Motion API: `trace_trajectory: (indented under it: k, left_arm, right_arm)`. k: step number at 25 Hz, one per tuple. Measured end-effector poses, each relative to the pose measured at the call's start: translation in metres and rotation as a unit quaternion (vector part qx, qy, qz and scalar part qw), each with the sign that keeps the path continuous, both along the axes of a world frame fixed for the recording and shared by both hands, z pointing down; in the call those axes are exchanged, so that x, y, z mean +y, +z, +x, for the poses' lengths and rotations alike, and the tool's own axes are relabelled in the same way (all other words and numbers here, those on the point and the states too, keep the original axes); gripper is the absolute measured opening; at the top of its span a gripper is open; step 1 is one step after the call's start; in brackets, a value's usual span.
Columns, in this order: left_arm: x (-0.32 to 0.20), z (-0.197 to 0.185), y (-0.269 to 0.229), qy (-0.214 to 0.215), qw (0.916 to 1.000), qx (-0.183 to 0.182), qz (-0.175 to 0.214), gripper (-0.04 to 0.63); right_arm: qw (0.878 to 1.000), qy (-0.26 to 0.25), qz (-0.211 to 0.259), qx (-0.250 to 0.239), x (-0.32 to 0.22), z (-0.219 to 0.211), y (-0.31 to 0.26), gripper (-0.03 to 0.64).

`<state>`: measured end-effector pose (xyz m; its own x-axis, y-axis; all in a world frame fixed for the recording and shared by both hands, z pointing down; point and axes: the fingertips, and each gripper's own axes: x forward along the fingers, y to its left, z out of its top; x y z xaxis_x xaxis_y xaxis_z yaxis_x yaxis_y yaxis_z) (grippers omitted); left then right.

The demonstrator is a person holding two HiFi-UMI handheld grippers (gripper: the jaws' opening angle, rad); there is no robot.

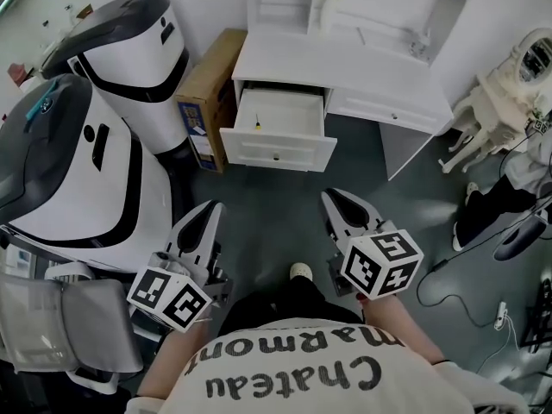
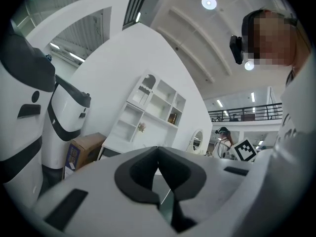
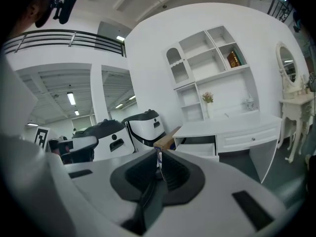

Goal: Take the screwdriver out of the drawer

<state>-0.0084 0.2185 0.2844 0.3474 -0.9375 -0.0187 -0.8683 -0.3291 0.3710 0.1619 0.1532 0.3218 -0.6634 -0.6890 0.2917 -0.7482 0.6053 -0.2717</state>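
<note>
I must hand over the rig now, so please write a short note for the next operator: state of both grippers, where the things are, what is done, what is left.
Left gripper: shut, empty, held low by the body, well short of the desk.
Right gripper: shut, empty, also short of the desk.
Screwdriver: lies inside the open left drawer of the white desk, toward the drawer's left side.
Done: the drawer stands open.
Left: step closer, open one gripper, grasp the screwdriver, lift it out.
</note>
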Motion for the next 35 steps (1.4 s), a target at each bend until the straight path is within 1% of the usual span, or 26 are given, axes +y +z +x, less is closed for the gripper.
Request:
trace_trajectory:
  k: [3, 6, 11, 18, 22, 26, 30, 35]
  left_arm:
    - [-0.012, 0.002, 0.007, -0.001, 0.9999, 0.006, -0.010, 0.023]
    - [-0.031, 0.006, 0.010, -0.003, 0.9999, 0.002, -0.012, 0.023]
    - [-0.076, -0.002, 0.007, -0.022, 0.9997, -0.006, -0.011, 0.023]
    - [-0.149, -0.015, -0.014, -0.057, 0.9982, -0.016, 0.004, 0.023]
    - [-0.183, -0.018, -0.029, -0.075, 0.9967, -0.024, 0.017, 0.023]
    - [-0.211, -0.018, -0.035, -0.088, 0.9953, -0.030, 0.026, 0.023]
    - [-0.231, -0.016, -0.036, -0.097, 0.9943, -0.033, 0.028, 0.023]
    - [-0.248, -0.024, -0.031, -0.115, 0.9927, -0.023, 0.024, 0.023]
  right_arm:
    - [1.000, -0.012, -0.002, 0.009, -0.012, -0.004, 0.005, 0.046]
    - [1.000, -0.024, -0.006, 0.011, -0.032, -0.007, 0.011, 0.046]
    - [0.999, -0.038, -0.009, 0.006, -0.087, -0.015, 0.014, 0.046]
    - [0.998, -0.069, 0.007, -0.013, -0.177, -0.034, -0.006, 0.046]
    - [0.995, -0.090, 0.019, -0.025, -0.215, -0.043, -0.022, 0.046]
    - [0.993, -0.113, 0.028, -0.030, -0.243, -0.053, -0.027, 0.046]
    - [0.991, -0.131, 0.025, -0.028, -0.266, -0.058, -0.025, 0.046]
    - [0.987, -0.157, 0.026, -0.024, -0.285, -0.071, -0.024, 0.046]
